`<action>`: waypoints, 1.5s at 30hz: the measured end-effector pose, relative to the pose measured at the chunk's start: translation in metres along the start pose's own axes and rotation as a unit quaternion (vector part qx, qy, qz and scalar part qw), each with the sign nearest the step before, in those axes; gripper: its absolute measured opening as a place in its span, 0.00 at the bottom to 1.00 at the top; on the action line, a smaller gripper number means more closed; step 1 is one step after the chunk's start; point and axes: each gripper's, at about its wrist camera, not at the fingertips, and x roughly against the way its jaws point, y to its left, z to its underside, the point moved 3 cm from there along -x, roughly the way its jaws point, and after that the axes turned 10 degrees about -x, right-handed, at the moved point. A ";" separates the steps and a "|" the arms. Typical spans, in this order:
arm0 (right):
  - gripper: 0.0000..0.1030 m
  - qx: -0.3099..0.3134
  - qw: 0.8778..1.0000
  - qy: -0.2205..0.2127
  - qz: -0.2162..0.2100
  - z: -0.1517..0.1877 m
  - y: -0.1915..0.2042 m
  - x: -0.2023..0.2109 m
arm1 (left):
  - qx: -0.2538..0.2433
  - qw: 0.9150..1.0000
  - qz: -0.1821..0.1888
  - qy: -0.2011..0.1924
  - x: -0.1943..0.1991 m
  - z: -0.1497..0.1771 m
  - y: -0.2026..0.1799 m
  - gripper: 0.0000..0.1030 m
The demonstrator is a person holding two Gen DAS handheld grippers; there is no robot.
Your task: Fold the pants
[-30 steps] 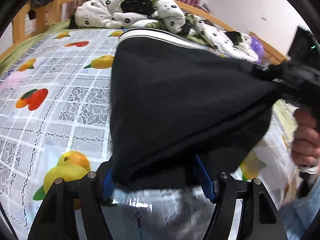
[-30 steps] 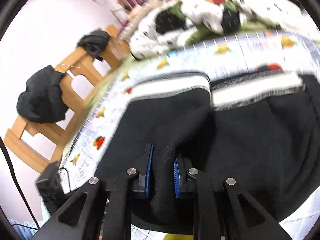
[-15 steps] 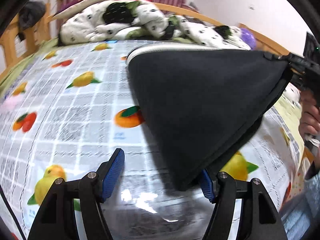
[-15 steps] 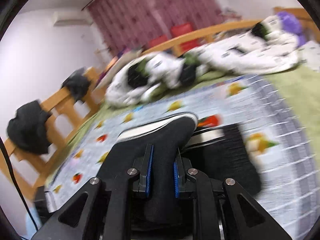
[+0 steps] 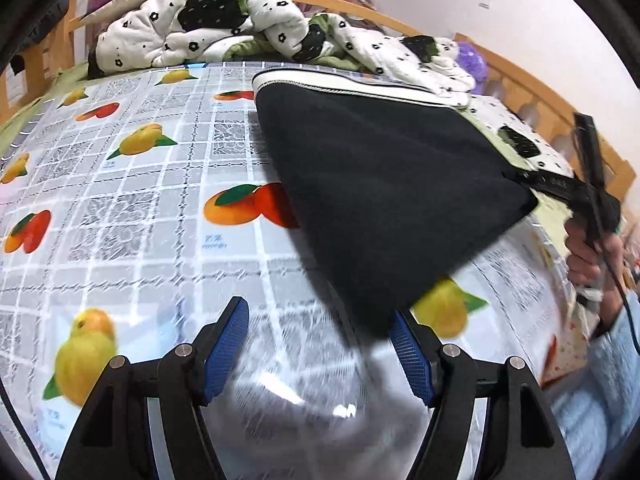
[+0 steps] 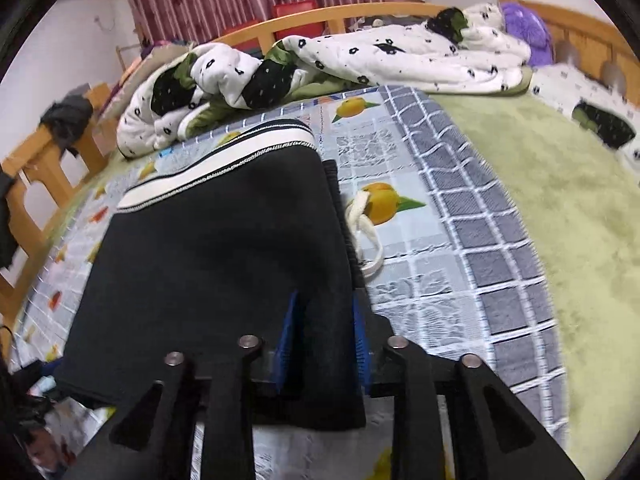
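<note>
Since 1 second ago, the black pants (image 5: pixel 384 200) have slid out from between the left tongs (image 5: pixel 320 350), and the right tongs (image 6: pixel 322 340) have carried their corner of the fabric across toward the right edge of the fruit-print cloth (image 5: pixel 132 208).

Left tongs: released. Both blue pads (image 5: pixel 226 346) stand wide apart over the fruit-print cloth. The lowest corner of the pants hangs just in front of the right-hand pad; contact cannot be confirmed.

Right tongs: the jaws have just been opening. A fold of black fabric sits between the 2 pads, which now stand slightly off it. In the left wrist view, the right tongs (image 5: pixel 520 178) meet the raised right corner of the pants, and the person's hand (image 5: pixel 592 252) grips the handle below.

Pants: located on the bed, over the fruit-print cloth. The white striped waistband (image 6: pixel 224 160) lies at the far end, near the crumpled white floral quilt (image 6: pixel 360 60). The near portion is lifted off the cloth and stretched into a taut triangular sheet. A white drawstring (image 6: pixel 366 232) lies on the cloth just beside the right edge of the pants.

A green blanket (image 6: pixel 560 208) covers the bed to the right of the cloth.
</note>
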 end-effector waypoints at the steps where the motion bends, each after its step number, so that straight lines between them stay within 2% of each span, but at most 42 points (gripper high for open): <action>1: 0.32 0.003 1.000 -0.008 0.005 -0.002 0.001 0.006 | 0.003 1.000 0.006 -0.004 0.006 0.003 0.001 0.67; 2: 0.42 0.004 1.000 -0.014 0.010 -0.004 0.002 0.011 | 0.009 1.000 0.013 -0.011 0.014 0.007 0.003 0.66; 4: 0.54 0.006 1.000 -0.016 0.011 -0.008 0.003 0.017 | 0.024 0.999 0.031 -0.026 0.026 0.007 0.008 0.66; 7: 0.54 0.007 1.000 -0.018 0.003 -0.022 0.007 0.015 | 0.045 0.998 0.025 -0.026 0.021 -0.016 0.019 0.66; 11: 0.55 -0.013 1.000 0.011 -0.012 -0.051 0.014 -0.011 | 0.056 0.998 0.036 -0.006 -0.018 -0.056 0.030 0.64; 14: 0.55 -0.030 0.999 0.040 -0.006 -0.058 0.015 -0.038 | 0.074 0.994 0.070 0.026 -0.062 -0.073 0.035 0.64; 16: 0.56 -0.042 0.997 0.065 -0.003 -0.052 0.011 -0.061 | 0.110 0.988 0.103 0.031 -0.088 -0.075 0.043 0.62; 17: 0.60 -0.055 0.996 0.070 -0.012 -0.049 0.008 -0.066 | 0.128 0.984 0.121 0.020 -0.095 -0.075 0.046 0.59; 18: 0.61 -0.082 0.993 0.076 -0.034 -0.046 0.000 -0.071 | 0.138 0.982 0.130 0.011 -0.098 -0.076 0.048 0.50; 19: 0.61 -0.100 0.990 0.081 -0.049 -0.044 -0.005 -0.073 | 0.151 0.978 0.145 0.009 -0.105 -0.078 0.051 0.45; 20: 0.60 -0.119 0.987 0.088 -0.068 -0.043 -0.011 -0.075 | 0.160 0.975 0.152 0.011 -0.109 -0.081 0.052 0.42; 22: 0.51 -0.155 0.977 0.093 -0.113 -0.040 -0.017 -0.078 | 0.180 0.970 0.161 0.014 -0.114 -0.086 0.059 0.26; 24: 0.42 -0.142 0.980 0.079 -0.111 -0.039 -0.012 -0.074 | 0.181 0.969 0.170 0.008 -0.110 -0.092 0.065 0.17; 25: 0.33 -0.131 0.984 0.067 -0.102 -0.040 -0.007 -0.068 | 0.180 0.968 0.178 -0.003 -0.103 -0.095 0.070 0.16; 26: 0.27 -0.128 0.985 0.055 -0.099 -0.042 -0.001 -0.059 | 0.172 0.970 0.174 -0.006 -0.096 -0.099 0.077 0.16; 28: 0.24 -0.135 0.983 0.057 -0.106 -0.044 0.014 -0.052 | 0.151 0.977 0.151 -0.001 -0.085 -0.104 0.087 0.16; 32: 0.21 -0.104 0.984 0.081 -0.120 -0.032 0.073 -0.049 | 0.141 0.983 0.120 0.008 -0.049 -0.104 0.141 0.16; 36: 0.20 -0.061 0.976 0.126 -0.166 -0.007 0.153 -0.055 | 0.128 0.990 0.058 0.032 -0.009 -0.085 0.200 0.16; 39: 0.21 -0.009 0.975 0.144 -0.171 0.018 0.203 -0.060 | 0.117 0.992 0.028 0.048 0.007 -0.061 0.227 0.17; 41: 0.26 0.011 0.976 0.144 -0.161 0.034 0.220 -0.064 | 0.112 0.992 0.037 0.039 0.011 -0.042 0.234 0.22; 42: 0.27 0.005 0.978 0.142 -0.156 0.039 0.222 -0.065 | 0.118 0.991 0.045 0.043 0.010 -0.032 0.237 0.28; 44: 0.29 0.000 0.982 0.127 -0.141 0.039 0.221 -0.063 | 0.126 0.989 0.038 0.064 0.005 -0.024 0.244 0.33; 45: 0.29 0.001 0.986 0.105 -0.128 0.036 0.220 -0.056 | 0.121 0.990 0.030 0.064 0.005 -0.025 0.246 0.39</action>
